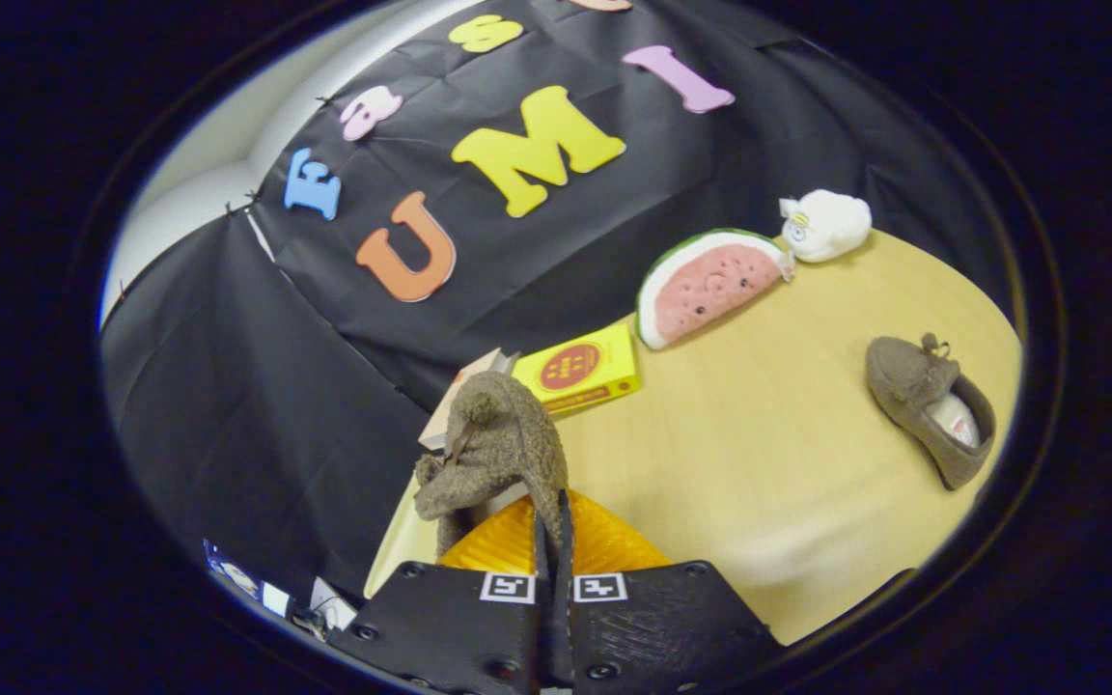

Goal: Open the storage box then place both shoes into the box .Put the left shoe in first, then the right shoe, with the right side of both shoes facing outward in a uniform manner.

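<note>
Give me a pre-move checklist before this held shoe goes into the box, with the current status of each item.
1. Grip: the gripper has both fingers closed on the edge of the brown shoe. Ok.
2. Shoe off the table: it hangs lifted ahead of the fingers. Ok.
3. Storage box open: an orange ribbed surface sits just under the shoe, but whether it is the box cannot be told. Cannot tell.
4. Held shoe is the left one: cannot tell.
5. Second shoe within reach: it lies alone on the table, well apart from the yellow box. Ok.
</note>
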